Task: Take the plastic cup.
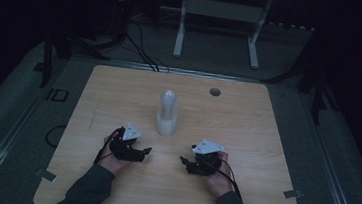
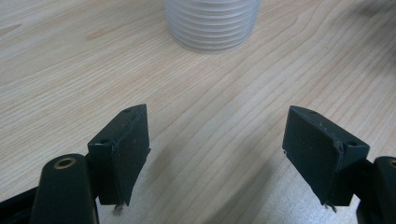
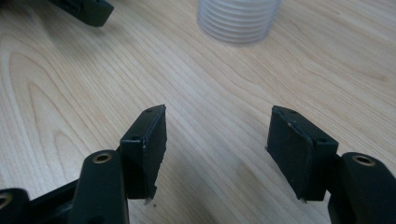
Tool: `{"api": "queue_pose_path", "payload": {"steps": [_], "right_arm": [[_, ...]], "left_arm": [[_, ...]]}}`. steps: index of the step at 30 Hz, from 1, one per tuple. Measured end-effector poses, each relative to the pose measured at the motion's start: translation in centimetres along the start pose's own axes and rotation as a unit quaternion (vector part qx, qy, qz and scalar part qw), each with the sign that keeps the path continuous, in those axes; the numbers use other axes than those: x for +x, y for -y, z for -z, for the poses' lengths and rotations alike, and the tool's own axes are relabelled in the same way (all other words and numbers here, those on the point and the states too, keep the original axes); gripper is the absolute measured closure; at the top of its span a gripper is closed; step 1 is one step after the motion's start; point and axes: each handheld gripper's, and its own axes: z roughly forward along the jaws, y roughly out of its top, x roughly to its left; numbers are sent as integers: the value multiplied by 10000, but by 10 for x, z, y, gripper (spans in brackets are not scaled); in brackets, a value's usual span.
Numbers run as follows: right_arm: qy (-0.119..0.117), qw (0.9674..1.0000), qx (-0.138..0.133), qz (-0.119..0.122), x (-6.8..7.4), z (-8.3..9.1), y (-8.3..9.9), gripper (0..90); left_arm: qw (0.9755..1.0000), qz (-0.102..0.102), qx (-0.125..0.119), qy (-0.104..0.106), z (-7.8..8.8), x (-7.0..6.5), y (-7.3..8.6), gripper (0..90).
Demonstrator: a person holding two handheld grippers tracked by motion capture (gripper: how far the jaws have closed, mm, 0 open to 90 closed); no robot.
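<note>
A white ribbed cylinder with a rounded peg on top (image 1: 167, 113) stands upright in the middle of the wooden table (image 1: 246, 138). My left gripper (image 1: 144, 151) rests on the table to its near left, jaws apart with bare wood between them. My right gripper (image 1: 186, 162) rests to its near right, also open and empty. In the left gripper view the jaws (image 2: 217, 135) face the cylinder's ribbed base (image 2: 212, 25). In the right gripper view the gripper (image 3: 217, 135) faces the same base (image 3: 238, 18), and part of the left gripper (image 3: 86, 9) shows at the top left.
A small round hole (image 1: 214, 91) sits in the tabletop behind the cylinder. A white metal frame (image 1: 221, 15) stands on the floor beyond the table, with cables (image 1: 141, 48) trailing beside it. The room around is dark.
</note>
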Motion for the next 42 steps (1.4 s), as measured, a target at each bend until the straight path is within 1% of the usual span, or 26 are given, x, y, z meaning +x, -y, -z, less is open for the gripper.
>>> {"api": "queue_pose_path", "payload": {"steps": [3,6,9,14,17,19,22,24,26,27,28,34,38,41,42], "right_arm": [[-12,10000,-28,-25,1,0,0,372],[-53,10000,-65,-4,3,0,-4,372],[-57,9999,-86,21,3,1,-8,371],[-57,9999,-114,33,1,3,-16,371],[-51,9999,-140,39,1,4,-21,371],[-42,9999,-129,81,1,4,-25,371],[-25,9998,-151,119,1,2,-31,370],[-20,9998,-169,94,1,1,-35,370],[-10,9998,-201,81,0,0,-40,370],[-11,9997,-218,91,0,-1,-42,370],[-7,9997,-234,83,-1,-1,-44,370],[-43,9994,-345,-22,-6,-3,-54,371],[-81,9989,-418,-199,-12,-5,-57,372],[-94,9987,-434,-233,-15,-7,-60,377],[-113,9987,-444,-232,-16,-8,-61,392]], "left_arm": [[10000,17,-2,16,1,0,0,229],[9999,97,-104,94,4,2,-1,229],[9998,104,-127,142,6,3,-2,228],[9992,185,-275,215,12,5,-6,228],[9989,121,-354,272,17,6,-10,228],[9989,79,-392,264,20,6,-12,228],[9984,22,-447,335,23,6,-17,229],[9984,-51,-453,323,26,7,-21,234],[9983,-64,-486,325,27,7,-24,234],[9981,-119,-522,312,29,8,-29,234],[9979,-130,-560,303,30,9,-33,234],[9971,-287,-658,264,36,14,-51,234],[9965,-287,-739,258,39,18,-62,234],[9960,-297,-802,258,42,20,-71,233],[9958,-307,-824,259,43,21,-75,233]]}}
